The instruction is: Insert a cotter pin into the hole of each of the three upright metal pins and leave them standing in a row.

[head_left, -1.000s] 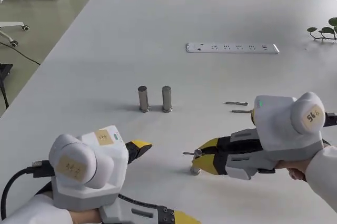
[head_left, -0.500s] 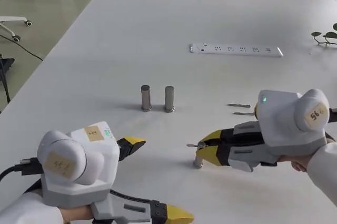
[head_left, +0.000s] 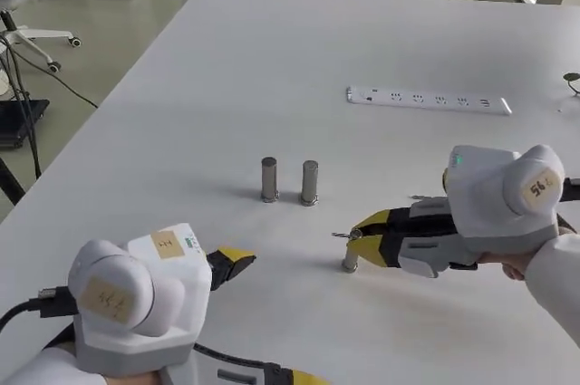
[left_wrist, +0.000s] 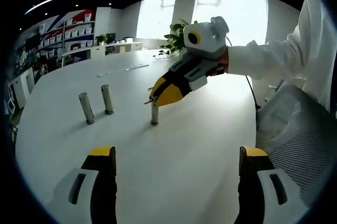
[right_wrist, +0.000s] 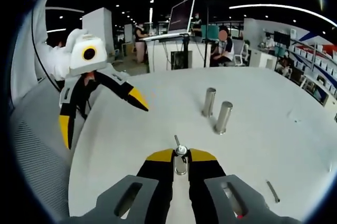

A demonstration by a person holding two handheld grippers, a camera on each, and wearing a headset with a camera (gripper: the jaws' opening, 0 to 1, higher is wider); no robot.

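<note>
The right gripper [head_left: 364, 234] is clamped on a cotter pin [right_wrist: 180, 149] at the top of the near metal pin [head_left: 350, 264]. This pin stands upright on the table [head_left: 227, 86], to the right of and nearer than the 2 other metal pins [head_left: 269, 179]. The left gripper [left_wrist: 177, 153] hovers low with its jaws spread wide, holding nothing.

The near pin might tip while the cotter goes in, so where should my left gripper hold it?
I'd bring the left gripper in level from the left and grip the near pin low on its shaft. It stands upright, and the right gripper, shut on the cotter, crowds its top.
</note>
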